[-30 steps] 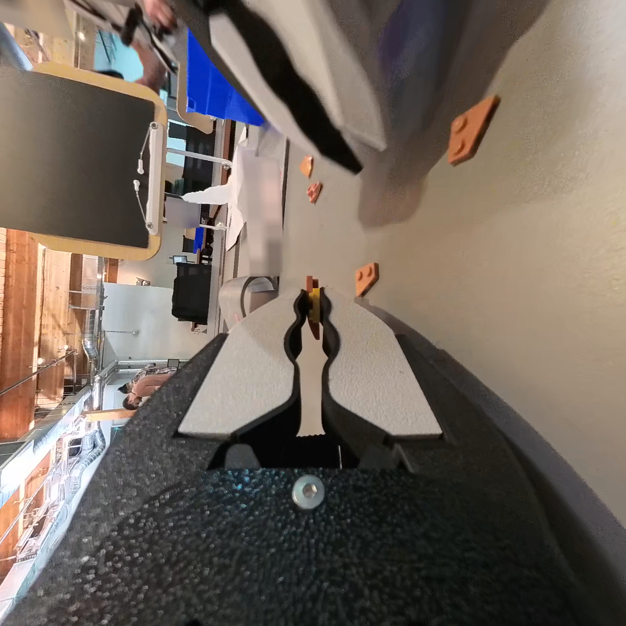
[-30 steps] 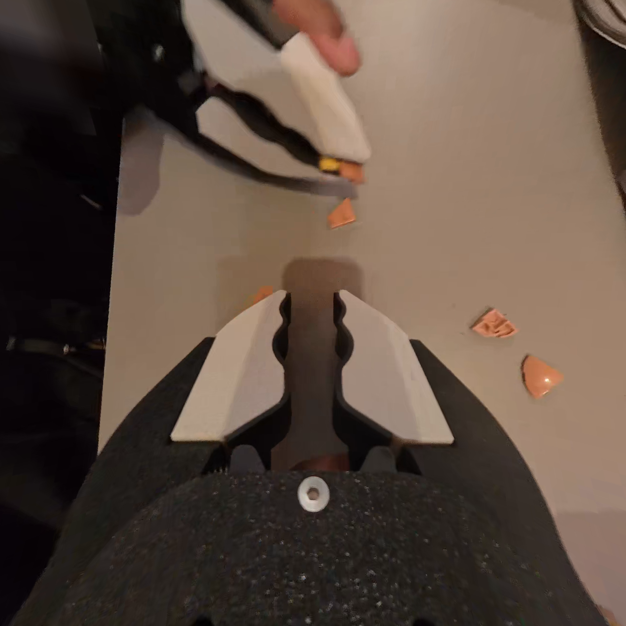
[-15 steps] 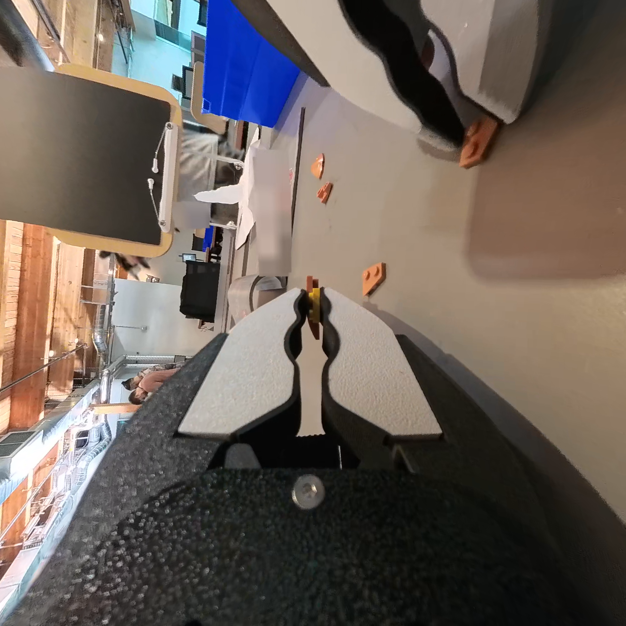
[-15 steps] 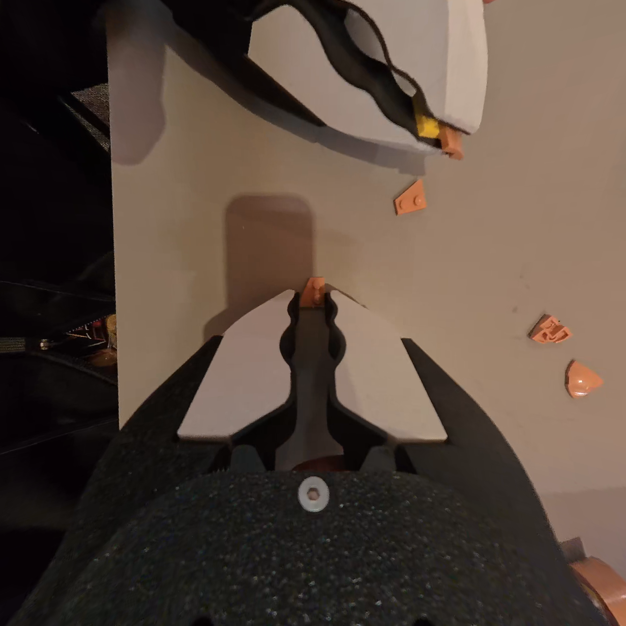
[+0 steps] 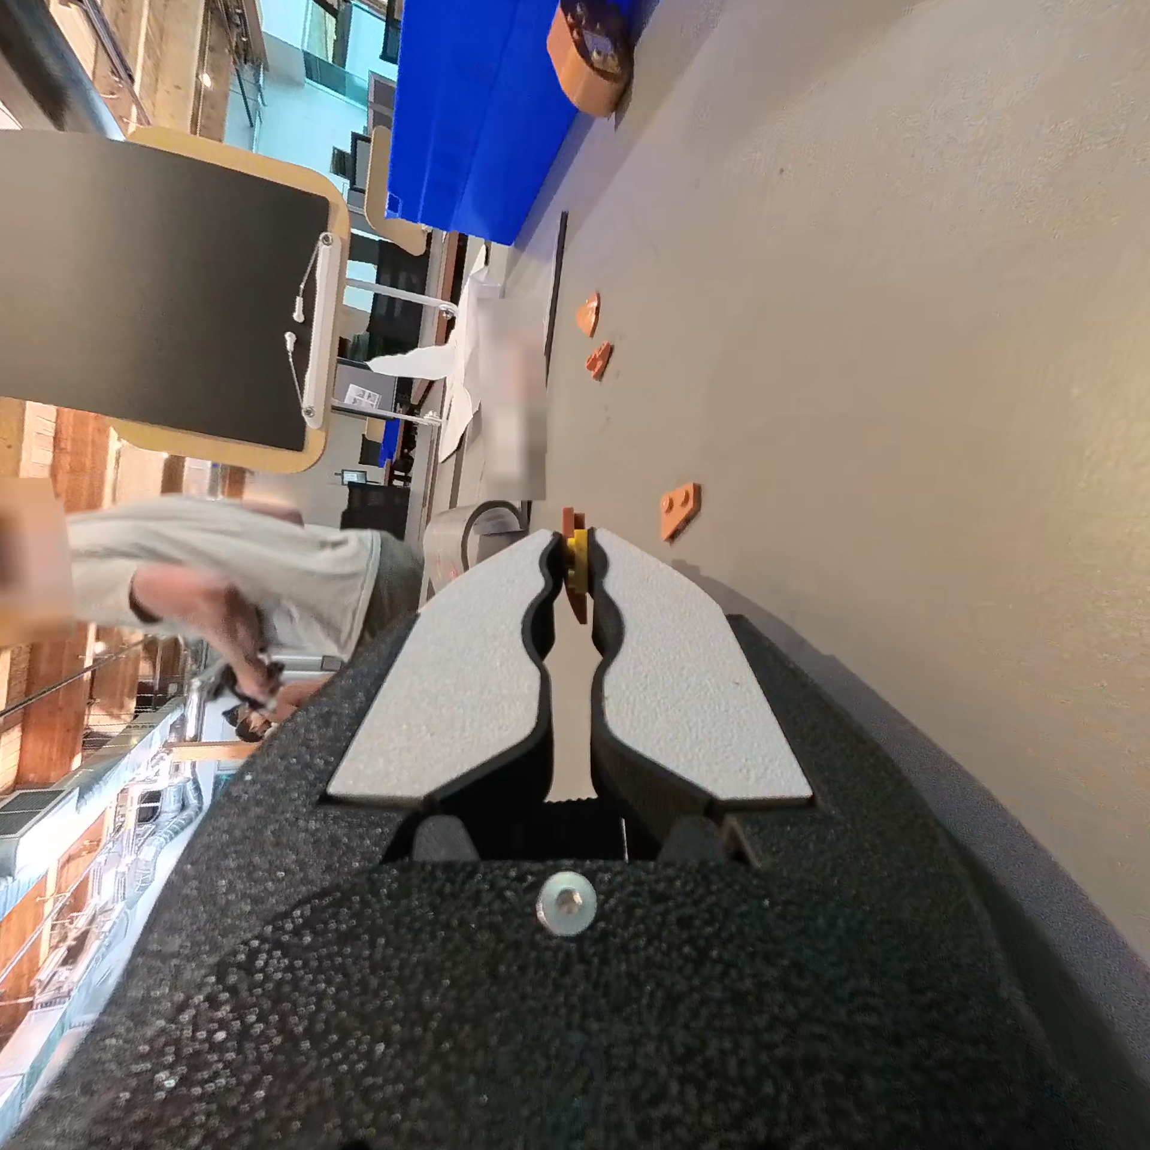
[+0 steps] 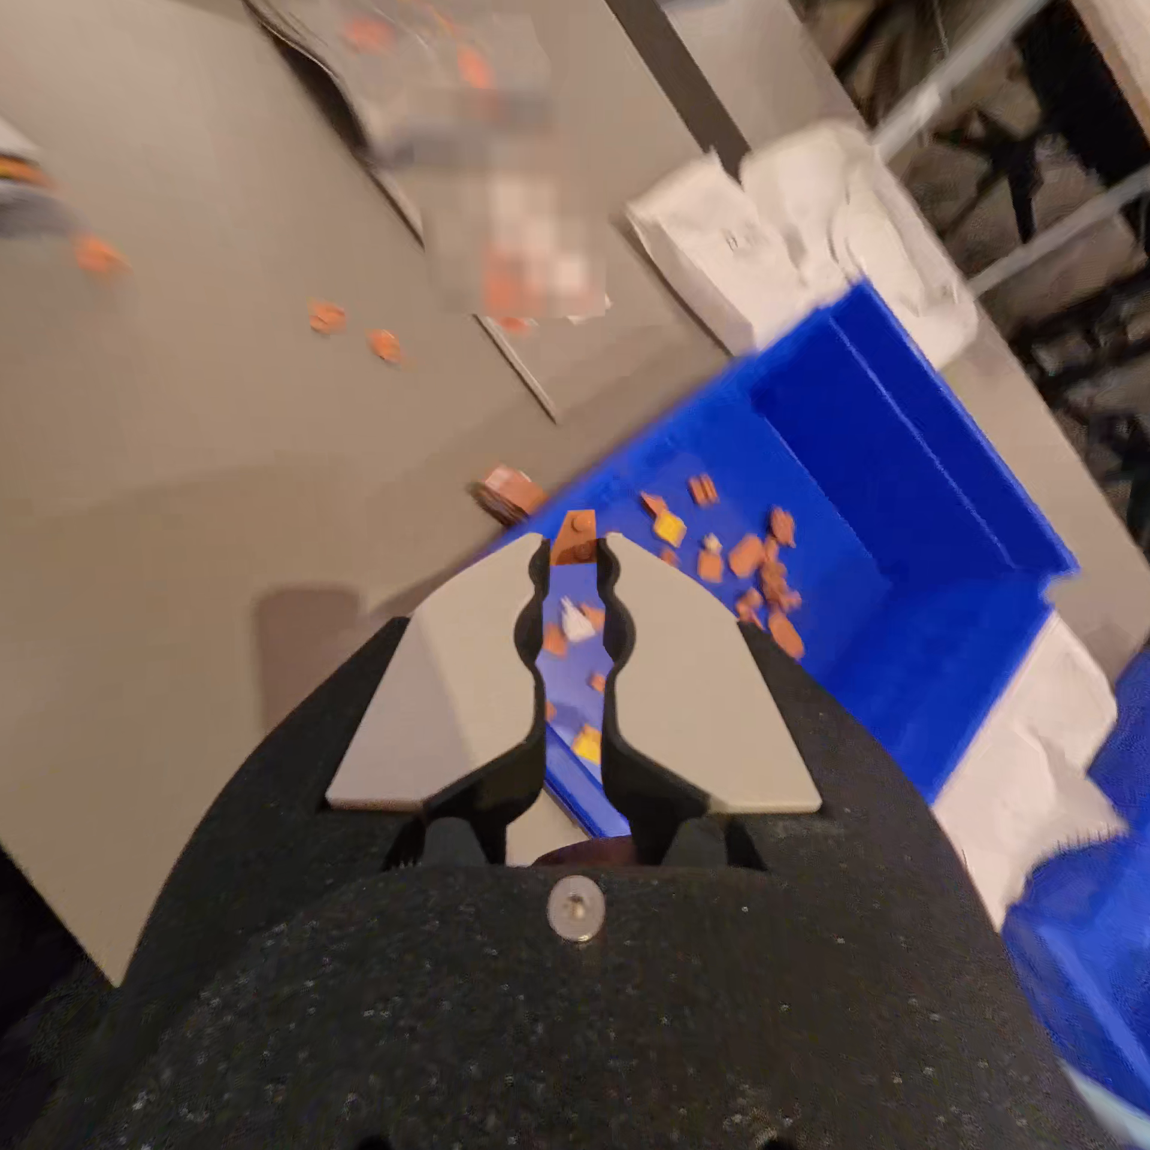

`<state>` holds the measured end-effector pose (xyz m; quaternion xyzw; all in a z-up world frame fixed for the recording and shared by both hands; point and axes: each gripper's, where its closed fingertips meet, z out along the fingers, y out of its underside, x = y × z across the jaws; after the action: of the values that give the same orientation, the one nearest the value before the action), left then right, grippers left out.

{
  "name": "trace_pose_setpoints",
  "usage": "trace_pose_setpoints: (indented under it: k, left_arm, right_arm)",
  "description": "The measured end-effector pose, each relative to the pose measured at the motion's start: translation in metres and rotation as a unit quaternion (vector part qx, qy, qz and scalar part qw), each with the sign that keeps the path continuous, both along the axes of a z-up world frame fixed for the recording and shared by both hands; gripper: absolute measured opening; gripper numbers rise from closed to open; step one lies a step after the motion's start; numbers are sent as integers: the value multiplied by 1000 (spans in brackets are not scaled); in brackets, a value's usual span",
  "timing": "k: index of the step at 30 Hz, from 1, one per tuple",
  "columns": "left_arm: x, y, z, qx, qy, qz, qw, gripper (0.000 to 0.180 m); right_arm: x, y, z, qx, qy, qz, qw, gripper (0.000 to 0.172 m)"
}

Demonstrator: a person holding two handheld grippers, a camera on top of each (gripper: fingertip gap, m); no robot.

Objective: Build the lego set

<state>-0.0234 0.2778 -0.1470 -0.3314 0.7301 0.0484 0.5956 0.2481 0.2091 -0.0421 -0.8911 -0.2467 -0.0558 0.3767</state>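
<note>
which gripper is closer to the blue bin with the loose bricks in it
Right. The right gripper, clamping an orange wedge plate, hangs over the blue bin. The left gripper, clamping a yellow-and-brown brick stack, sits far down the table from it.

Matt grey table (image 5: 871, 373), glossy blue plastic bin (image 6: 902, 498), grainy fingers (image 5: 473, 672).

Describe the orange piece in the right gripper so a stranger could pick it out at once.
Find the blue bin on the grey table. Above its near edge, the right gripper pinches an orange wedge plate with studs. Unlike the loose pieces in the bin, it is clamped between fingertips.
</note>
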Motion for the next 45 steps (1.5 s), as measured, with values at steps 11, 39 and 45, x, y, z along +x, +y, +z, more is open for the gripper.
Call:
trace_pose_setpoints:
  k: [11, 39, 45]
  left_arm:
    - [-1, 1, -3, 3, 4, 9, 1000, 6]
    - [0, 2, -10, -12, 21, 11, 1000, 6]
    - [-3, 3, -9, -12, 17, 20, 1000, 6]
  right_arm:
    - [57, 20, -94, -109, 10, -51, 993, 14]
    - [-143, -32, -52, -53, 53, 175, 982, 24]
    - [-223, 16, -120, -106, 43, 217, 969, 31]
